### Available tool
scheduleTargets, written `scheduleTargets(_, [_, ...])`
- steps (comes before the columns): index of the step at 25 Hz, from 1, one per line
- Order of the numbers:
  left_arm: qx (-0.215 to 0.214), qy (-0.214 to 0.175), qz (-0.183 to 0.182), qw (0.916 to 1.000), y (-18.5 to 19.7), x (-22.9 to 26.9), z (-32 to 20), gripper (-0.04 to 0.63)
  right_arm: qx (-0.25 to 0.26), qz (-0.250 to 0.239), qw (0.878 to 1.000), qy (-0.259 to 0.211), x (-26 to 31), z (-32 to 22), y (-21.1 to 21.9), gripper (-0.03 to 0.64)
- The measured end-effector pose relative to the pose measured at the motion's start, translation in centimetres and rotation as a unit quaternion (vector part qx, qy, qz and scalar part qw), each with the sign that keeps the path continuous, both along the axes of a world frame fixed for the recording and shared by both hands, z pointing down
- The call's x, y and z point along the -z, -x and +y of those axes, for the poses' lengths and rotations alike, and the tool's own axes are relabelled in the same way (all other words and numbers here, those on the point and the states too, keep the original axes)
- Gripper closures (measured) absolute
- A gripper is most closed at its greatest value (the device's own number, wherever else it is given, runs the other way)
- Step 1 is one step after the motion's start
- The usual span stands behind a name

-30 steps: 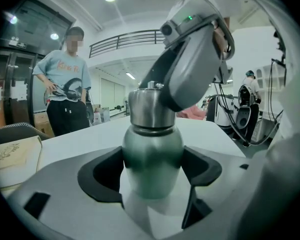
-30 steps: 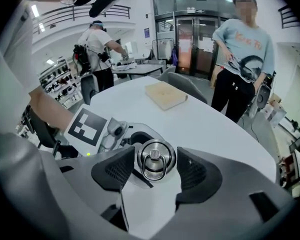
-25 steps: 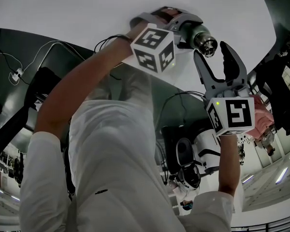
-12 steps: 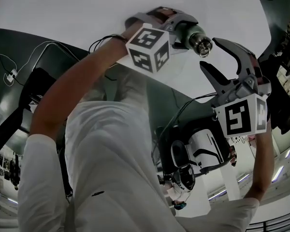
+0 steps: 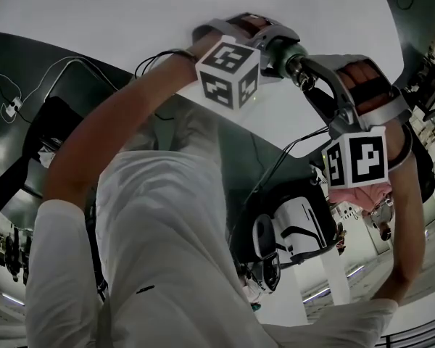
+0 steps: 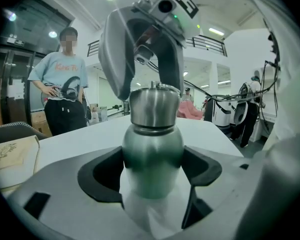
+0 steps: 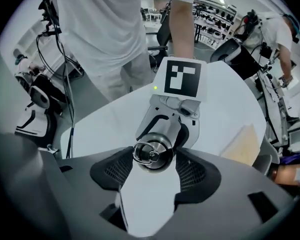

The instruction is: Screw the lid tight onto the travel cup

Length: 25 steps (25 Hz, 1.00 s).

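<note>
Now, frame centre: my left gripper (image 6: pixel 152 176) clamps travel cup (image 6: pixel 152 149), right gripper (image 7: pixel 153 165) grips lid (image 7: pixel 151 153); tightening twist likely next.

Seemingly over table (image 5: pixel 116 13): lid (image 7: pixel 153 154) on cup (image 6: pixel 152 159).

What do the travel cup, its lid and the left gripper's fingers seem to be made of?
Travel cup: metal, probably stainless steel; brushed satin sheen, soft reflections. Lid: same brushed metal, slightly brighter. Left gripper fingers: grey matte plastic apparently, with black, dull inner pads, perhaps rubber.
</note>
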State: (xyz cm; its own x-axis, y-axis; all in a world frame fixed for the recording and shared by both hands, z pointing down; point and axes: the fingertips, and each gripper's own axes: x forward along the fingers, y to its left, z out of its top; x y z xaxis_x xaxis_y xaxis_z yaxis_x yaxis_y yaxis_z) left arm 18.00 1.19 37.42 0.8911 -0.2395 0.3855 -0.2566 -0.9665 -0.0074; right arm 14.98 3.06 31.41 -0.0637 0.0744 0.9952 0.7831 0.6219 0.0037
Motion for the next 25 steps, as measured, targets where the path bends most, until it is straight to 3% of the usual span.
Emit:
scheduleTargets(3, [-0.001, 0.002, 0.0, 1.0, -0.1, 0.0, 0.1, 0.25, 0.017, 0.004, 1.0, -0.004, -0.2, 0.3, -0.1, 0.374])
scheduleTargets(6, [0.0, 0.003, 0.002, 1.0, -0.1, 0.0, 0.1, 0.25, -0.009, -0.002, 1.0, -0.003, -0.2, 0.3, -0.1, 0.376])
scheduleTargets(9, [0.002, 0.004, -0.001, 1.0, 0.0, -0.1, 0.2, 0.25, -0.077, -0.006, 0.997, 0.011, -0.3, 0.3, 0.2, 0.376])
scheduleTargets(12, [0.004, 0.006, -0.003, 1.0, 0.1, -0.3, 0.3, 0.25, -0.169, -0.016, 0.985, 0.033, -0.3, 0.0, 0.6, 0.376])
scheduleTargets(18, [0.006, 0.01, -0.003, 0.9999, -0.1, -0.6, 0.5, 0.25, -0.331, -0.041, 0.941, 0.053, -0.4, -0.6, 0.7, 0.376])
scheduleTargets(25, [0.01, 0.013, -0.002, 0.9999, 0.2, -0.6, 0.7, 0.25, -0.497, -0.081, 0.863, 0.021, -0.4, -0.9, 1.1, 0.376])
